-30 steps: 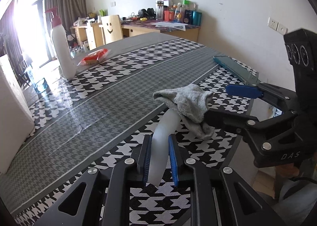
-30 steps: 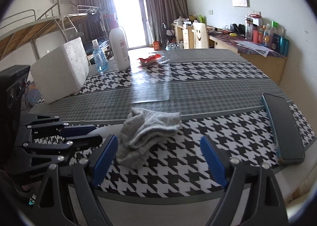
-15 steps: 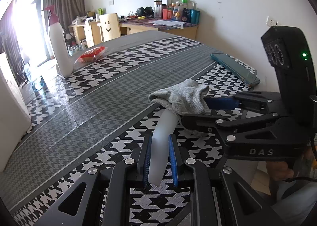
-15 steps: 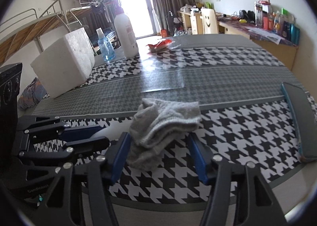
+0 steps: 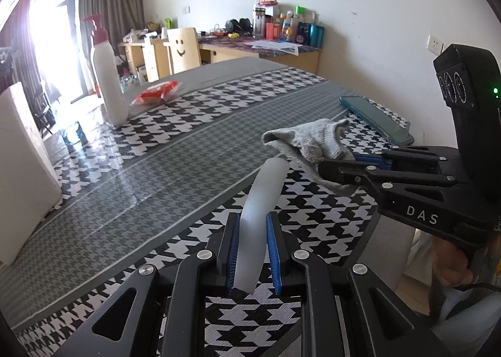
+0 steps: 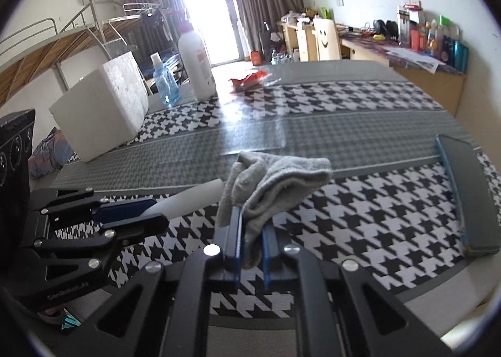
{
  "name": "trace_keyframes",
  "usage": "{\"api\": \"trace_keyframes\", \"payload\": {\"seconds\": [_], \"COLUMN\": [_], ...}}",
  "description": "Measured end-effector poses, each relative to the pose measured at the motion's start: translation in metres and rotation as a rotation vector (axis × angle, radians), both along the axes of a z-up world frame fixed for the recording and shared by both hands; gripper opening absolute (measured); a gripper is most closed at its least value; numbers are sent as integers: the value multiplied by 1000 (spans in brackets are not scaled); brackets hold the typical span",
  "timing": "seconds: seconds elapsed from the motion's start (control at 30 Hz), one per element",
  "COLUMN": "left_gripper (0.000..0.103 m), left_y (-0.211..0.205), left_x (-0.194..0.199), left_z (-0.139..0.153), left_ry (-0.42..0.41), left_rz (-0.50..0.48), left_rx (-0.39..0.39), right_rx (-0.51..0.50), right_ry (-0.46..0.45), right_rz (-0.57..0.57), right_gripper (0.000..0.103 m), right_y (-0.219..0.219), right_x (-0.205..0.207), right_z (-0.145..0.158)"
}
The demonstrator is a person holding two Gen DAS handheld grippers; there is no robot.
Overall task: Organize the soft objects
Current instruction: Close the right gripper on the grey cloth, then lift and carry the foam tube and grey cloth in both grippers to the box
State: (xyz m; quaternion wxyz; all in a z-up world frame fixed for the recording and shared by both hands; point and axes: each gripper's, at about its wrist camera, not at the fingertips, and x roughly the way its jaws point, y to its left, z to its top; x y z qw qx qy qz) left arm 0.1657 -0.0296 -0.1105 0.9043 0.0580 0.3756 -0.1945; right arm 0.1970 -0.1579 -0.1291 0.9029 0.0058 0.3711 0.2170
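Phone point(image 6: 466, 194) at table point(image 5: 150, 169) edge right; foam block point(image 6: 100, 113), bottles far left. Grey sock point(image 6: 275, 181) lifted, pinched in right gripper point(image 6: 252, 250). White strip point(image 5: 260, 210) clamped in left gripper point(image 5: 253, 250), tip beside sock.

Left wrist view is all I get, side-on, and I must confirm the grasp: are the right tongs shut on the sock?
Observer: Yes. The right wrist view shows the right tongs shut on the sock, with a fold hanging down between the blue pads.
Operator: Is my strip caught in that grip too?
Observer: No. The strip ends at the sock's left edge, outside the pads.
Operator: Anything behind the foam block?
Observer: A blue spray bottle stands between the foam block and the pump bottle.
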Motion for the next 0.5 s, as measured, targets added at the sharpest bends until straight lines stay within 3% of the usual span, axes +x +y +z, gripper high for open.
{"api": "trace_keyframes", "payload": {"seconds": [0.5], "left_gripper": [19], "left_y": [12], "left_x": [-13], "left_z": [31], "left_ry": [-104], "left_rz": [89], "left_rx": [-11], "right_rx": [-24], "right_ry": [-91], "right_rz": [-15], "right_gripper": [13], "right_y": [3], "right_x": [-13], "right_z": [29]}}
